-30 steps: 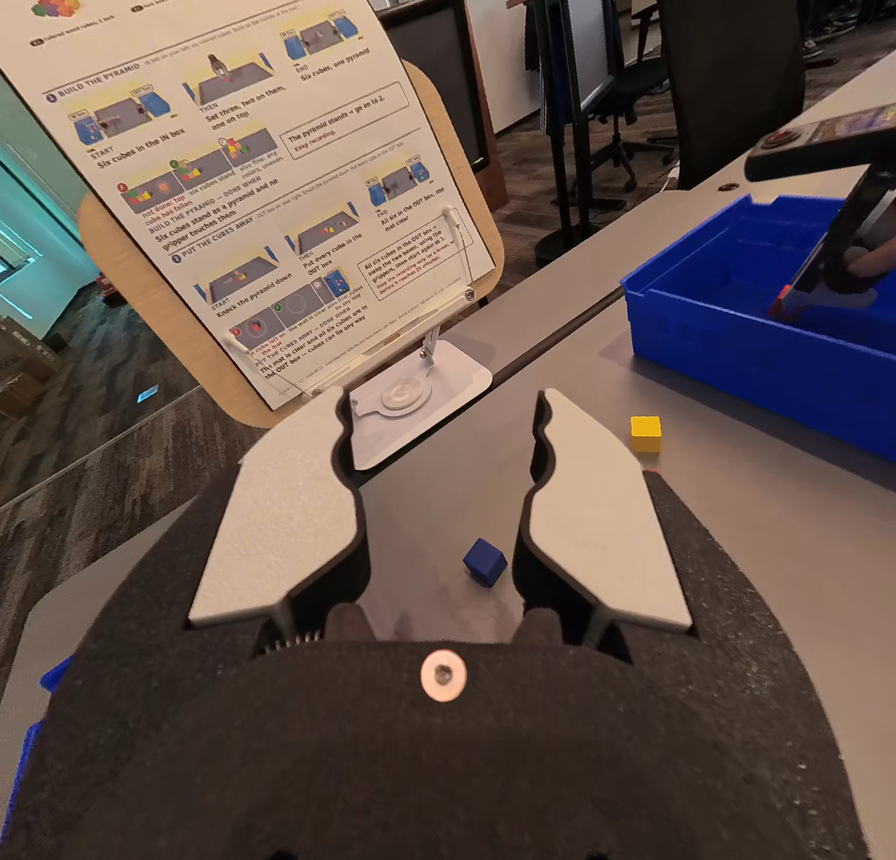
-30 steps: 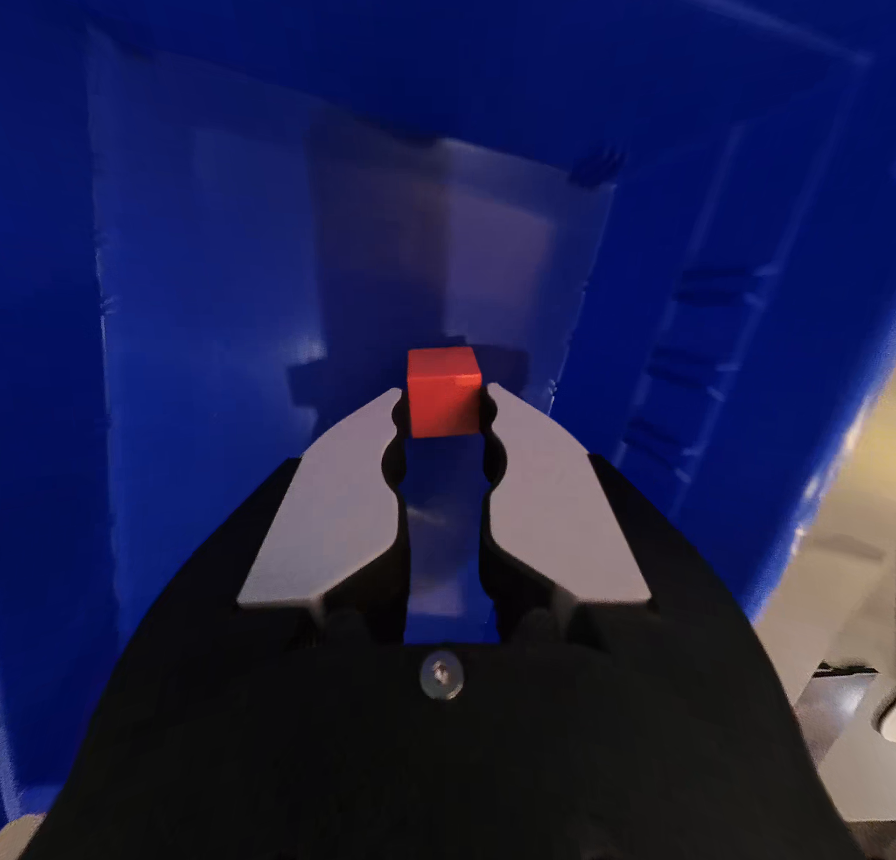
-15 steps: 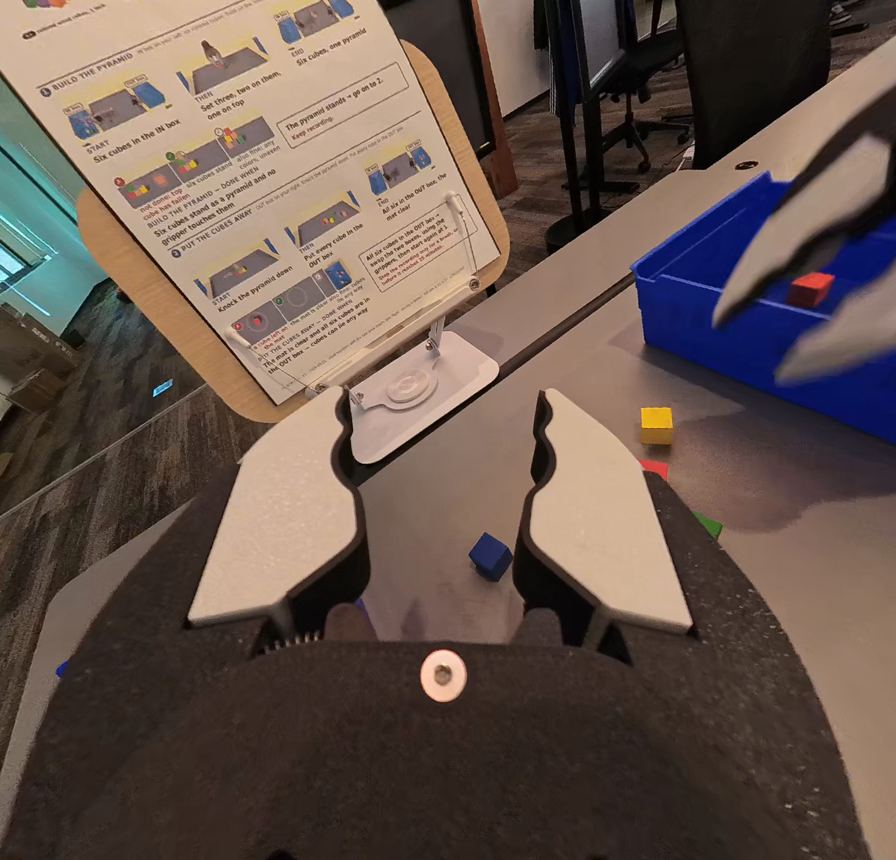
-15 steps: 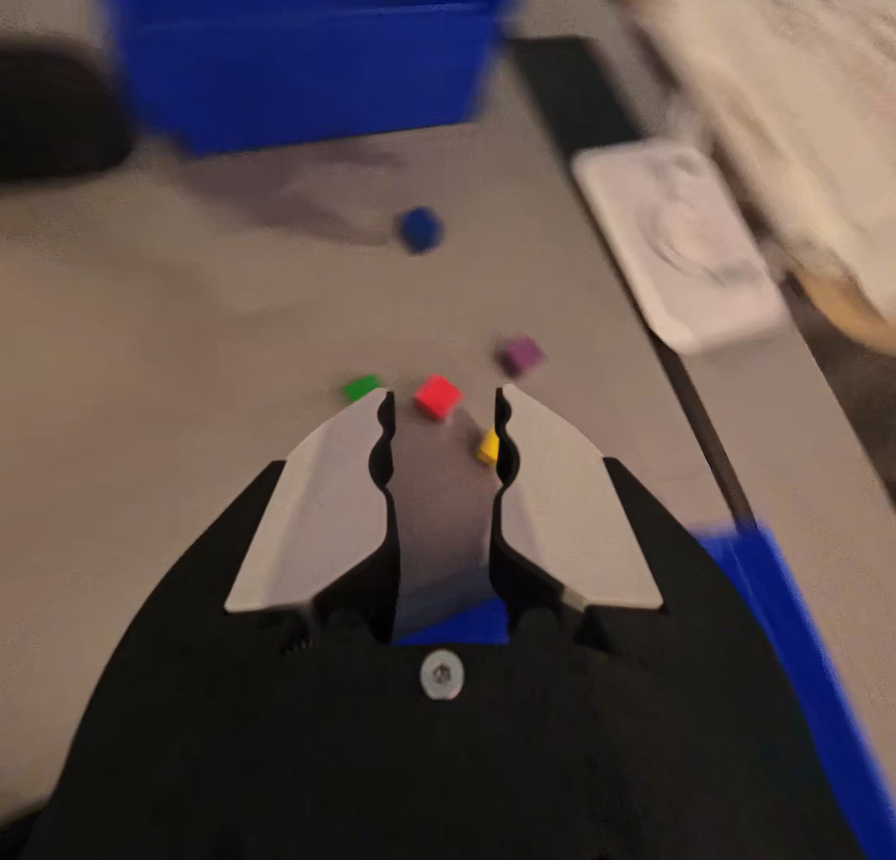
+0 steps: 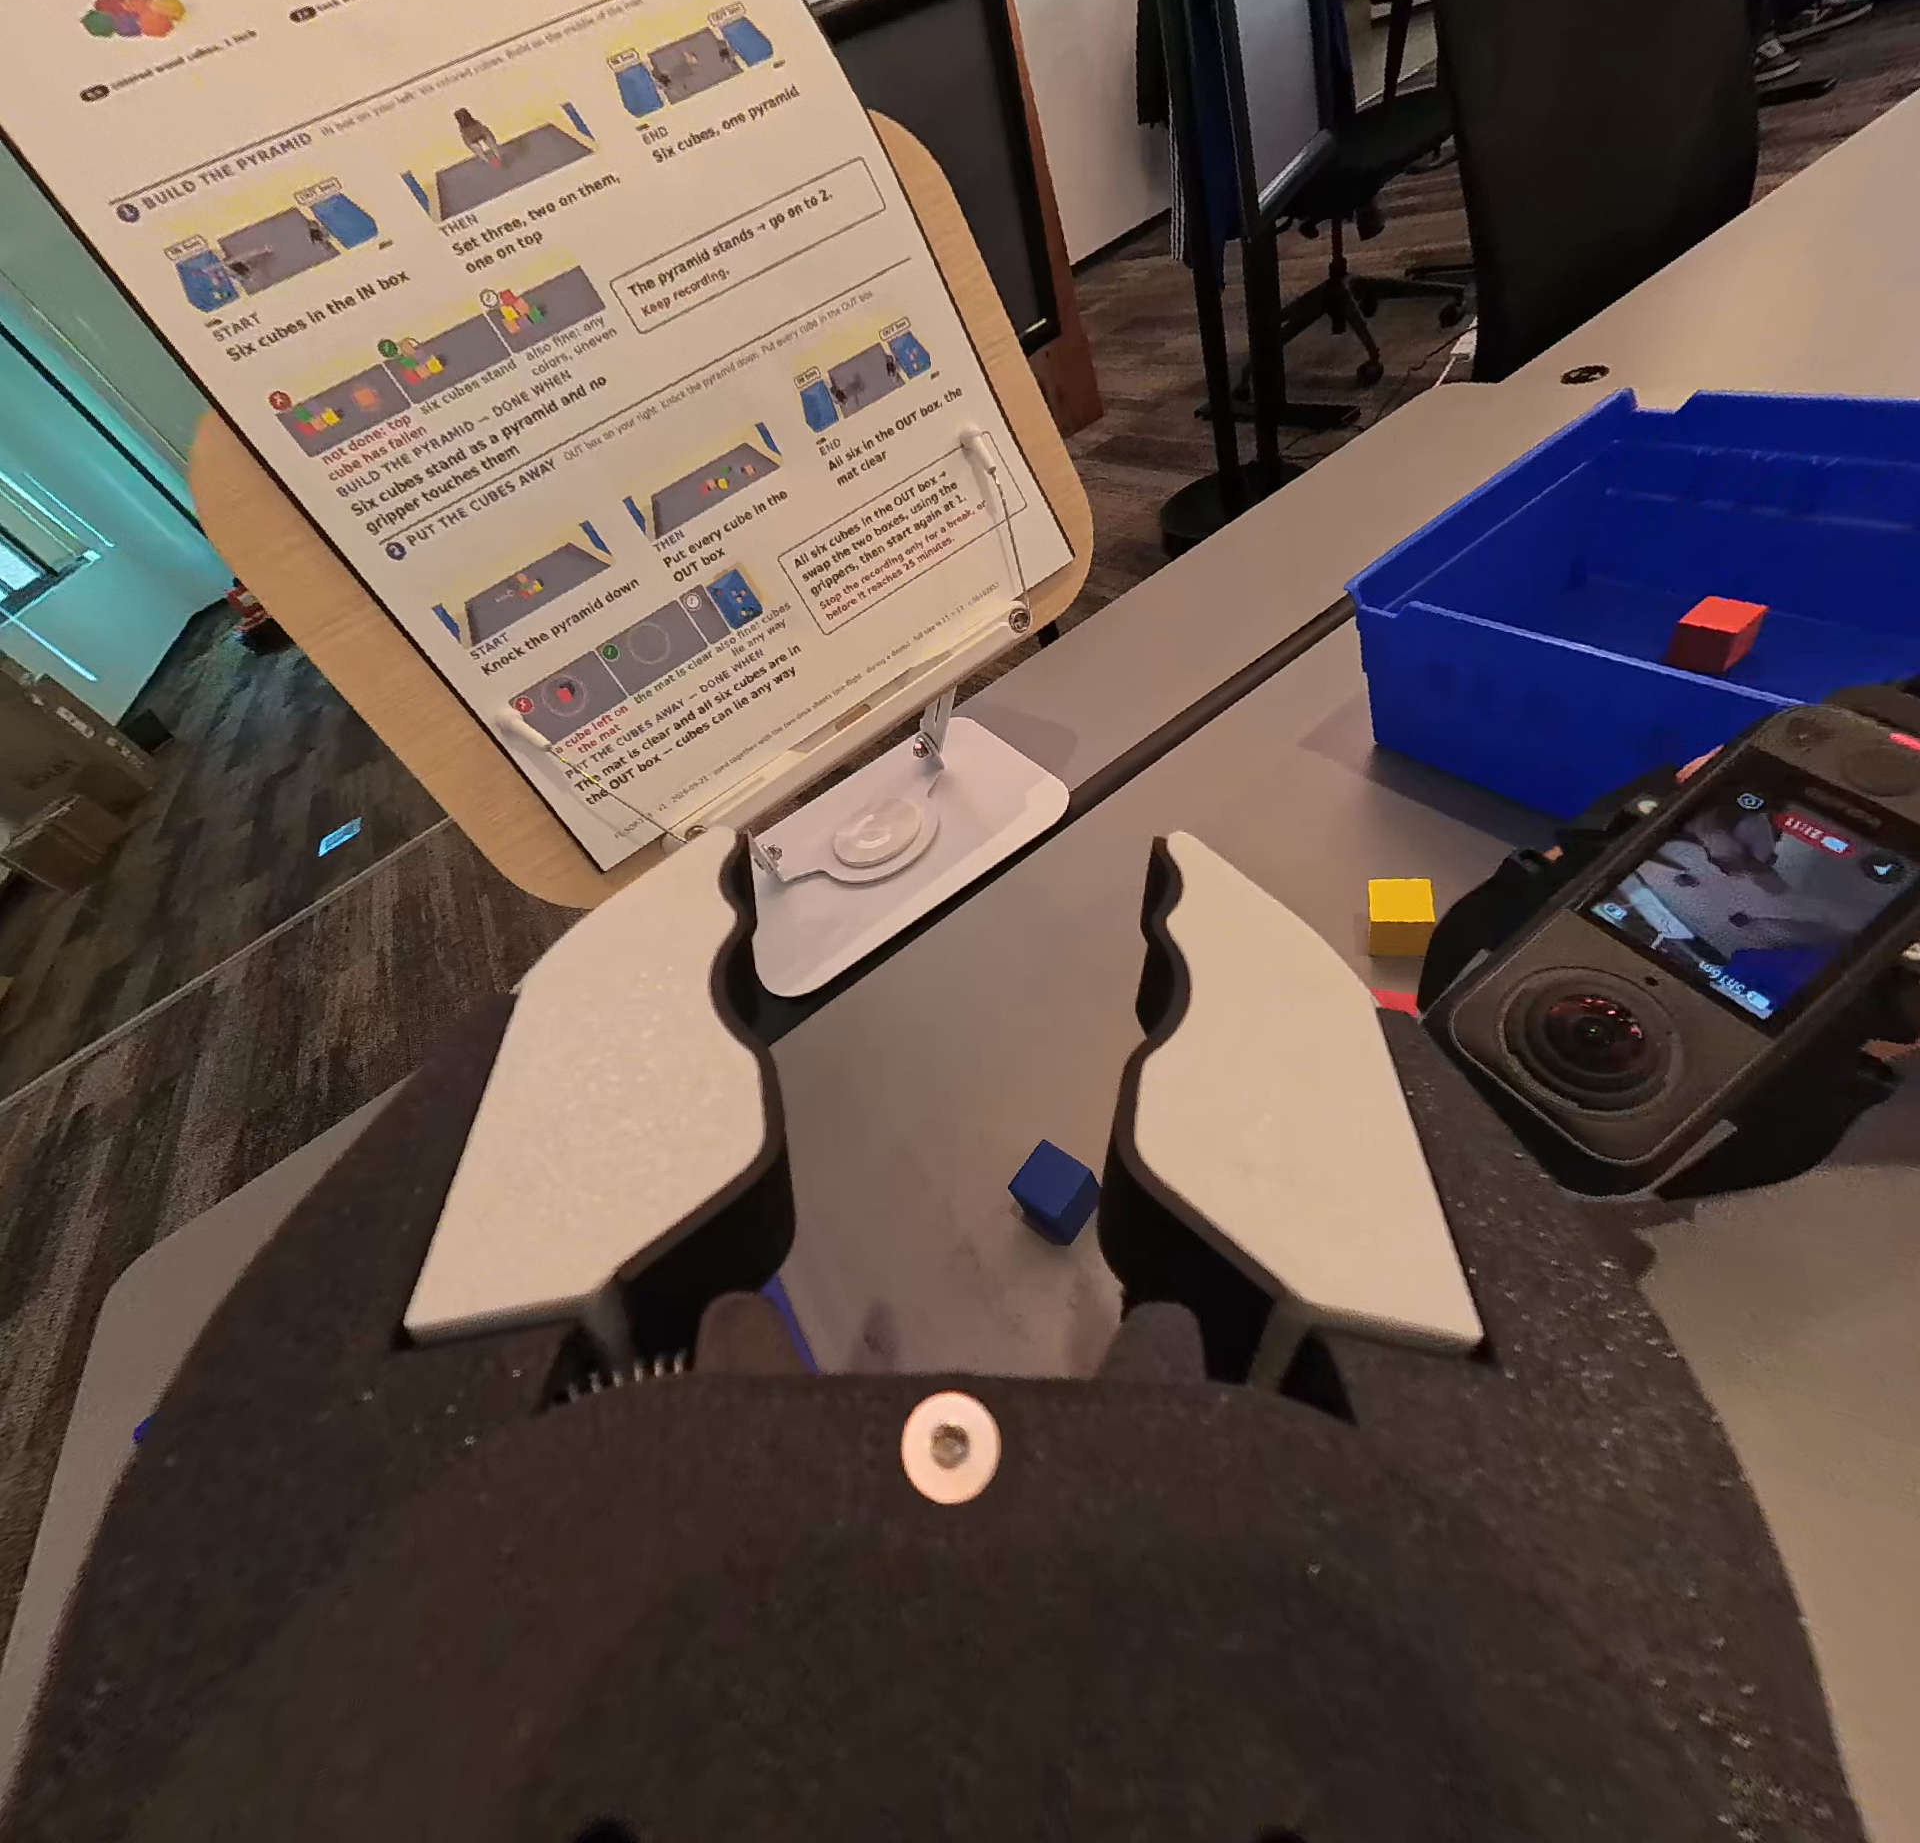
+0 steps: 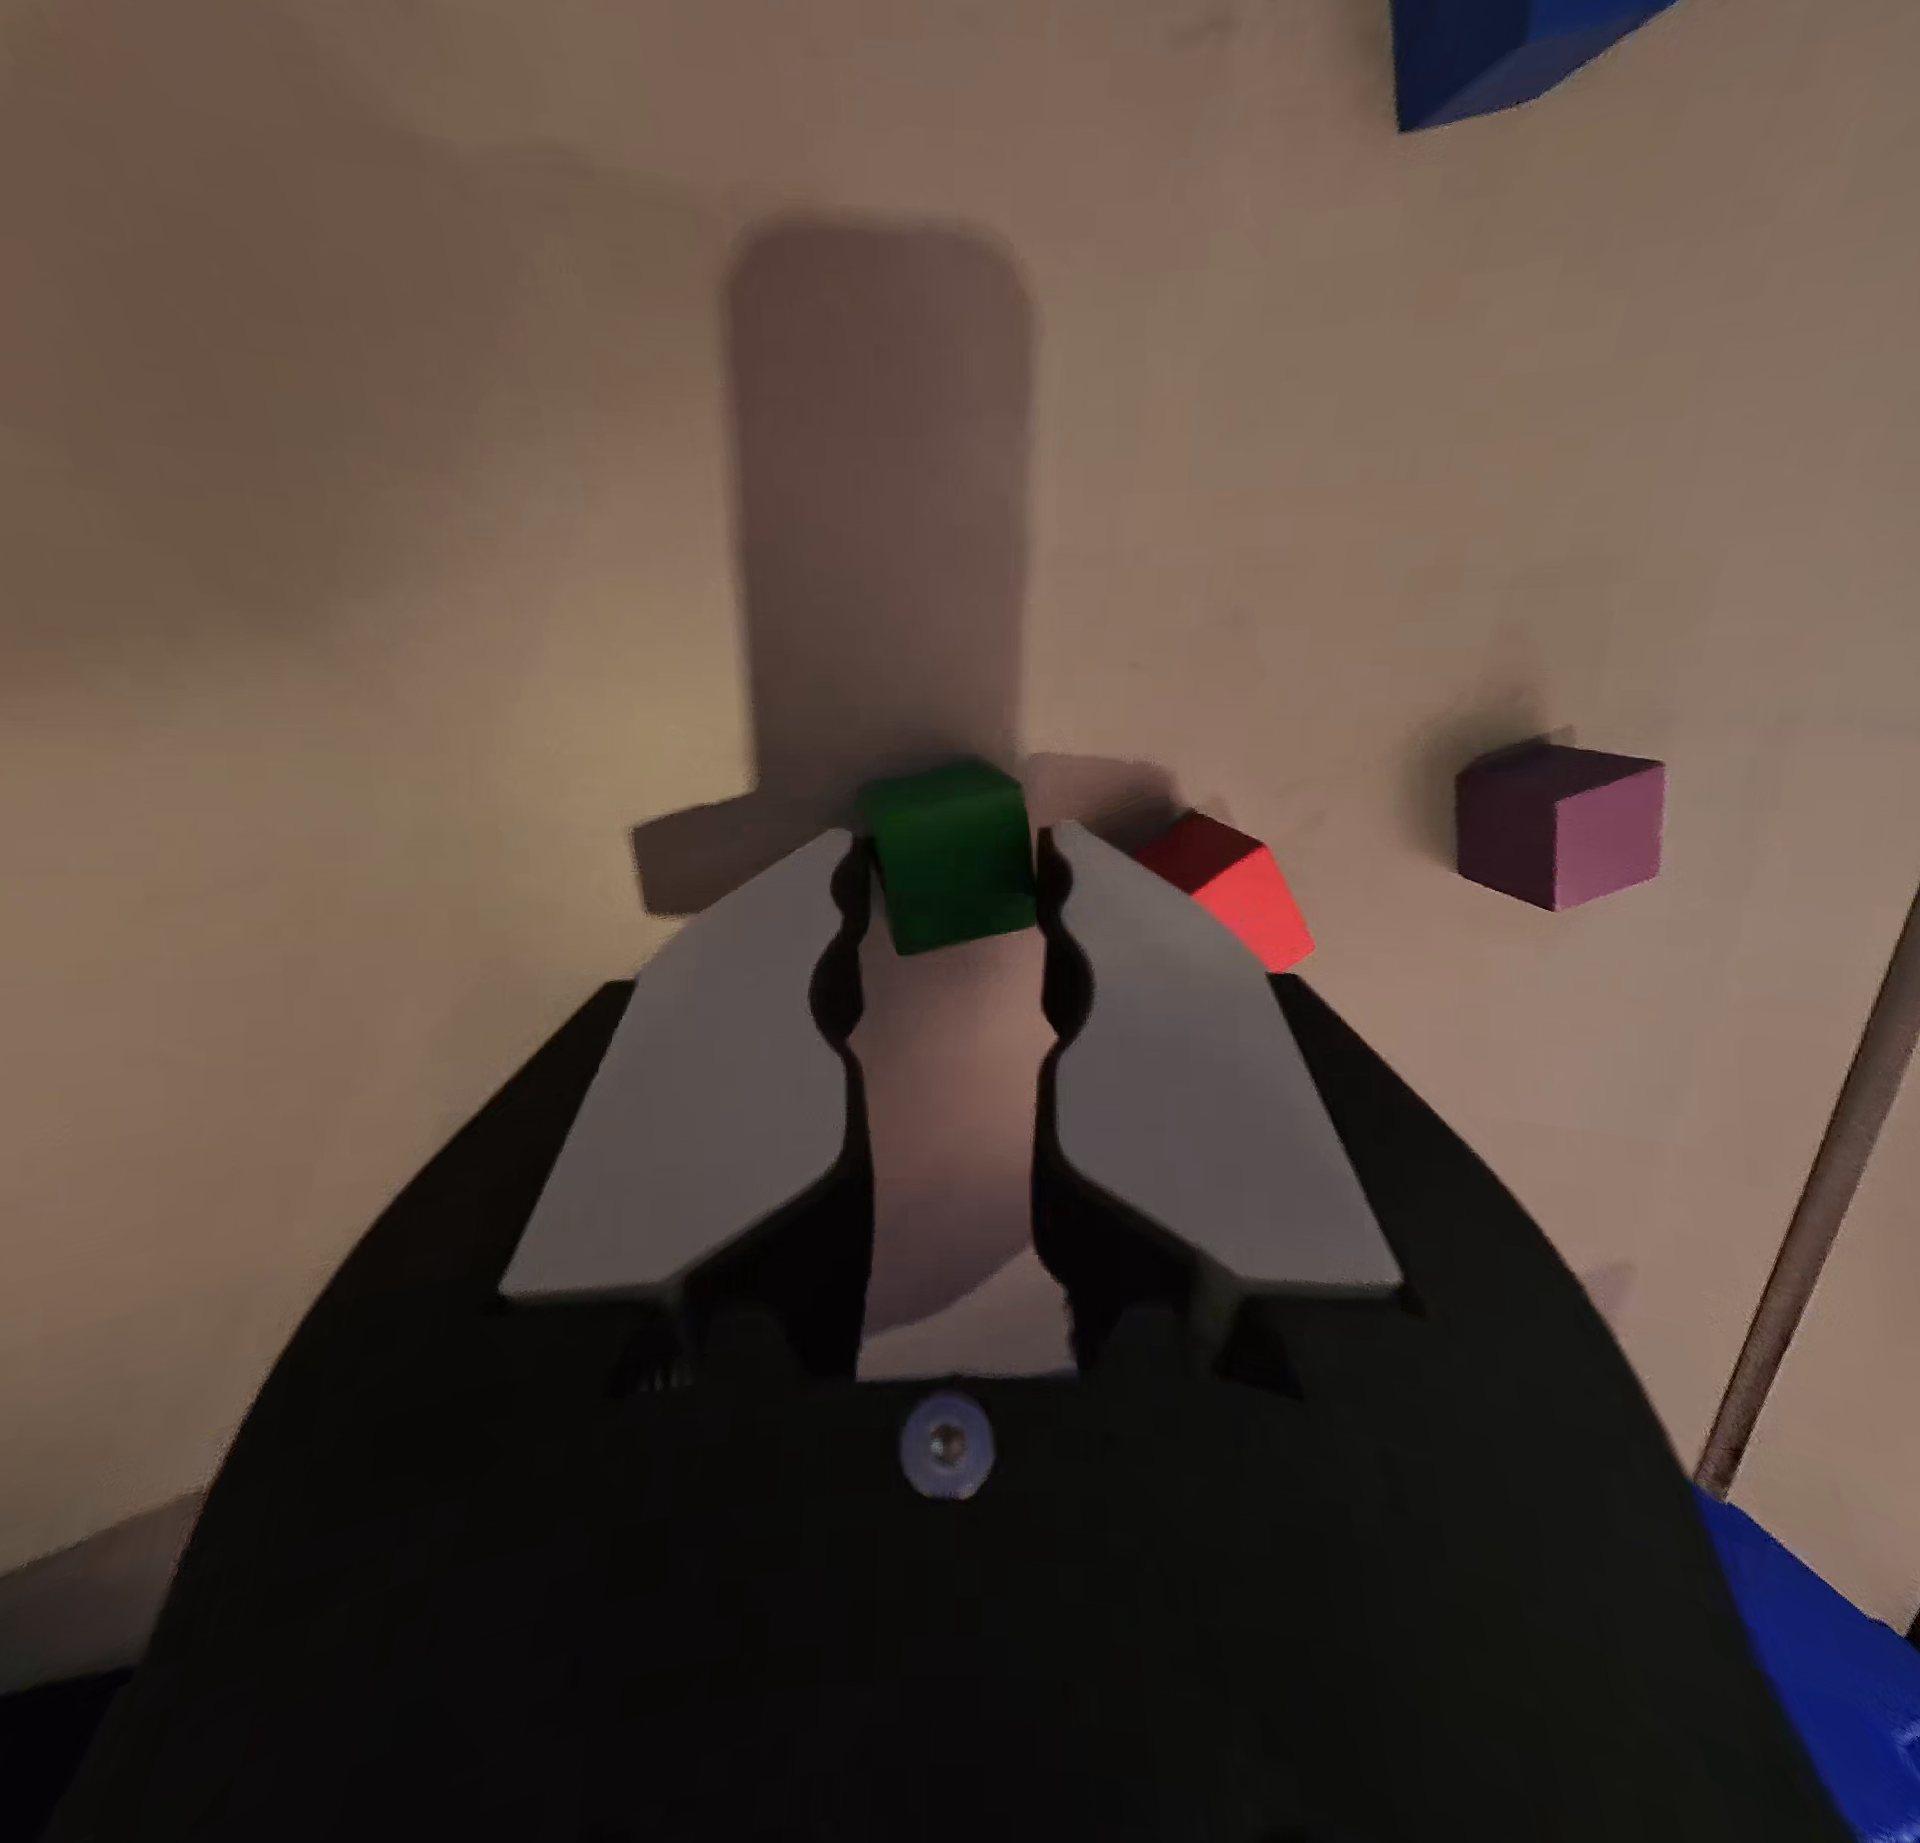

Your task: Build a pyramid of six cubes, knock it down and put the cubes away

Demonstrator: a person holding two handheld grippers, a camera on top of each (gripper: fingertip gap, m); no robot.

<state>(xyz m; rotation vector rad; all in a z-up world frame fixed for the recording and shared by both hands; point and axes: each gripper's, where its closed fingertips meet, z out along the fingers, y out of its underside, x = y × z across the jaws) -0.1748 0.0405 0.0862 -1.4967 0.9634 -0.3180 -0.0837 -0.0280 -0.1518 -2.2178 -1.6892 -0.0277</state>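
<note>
Putting cubes away: my right gripper brackets the green cube between narrowly parted fingertips, so next I squeeze and lift; my left gripper gapes empty.

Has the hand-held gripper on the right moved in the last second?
Yes. The right hand-held gripper came out of the blue bin, away from it to the table, and now brackets the green cube.

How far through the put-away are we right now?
Done: pyramid is down, and one red cube lies in the blue box.
In hand: right tongs straddle the green cube, not clearly clamped.
Left: second red cube, purple cube, blue cube, yellow cube. Left tongs open, empty.
</note>
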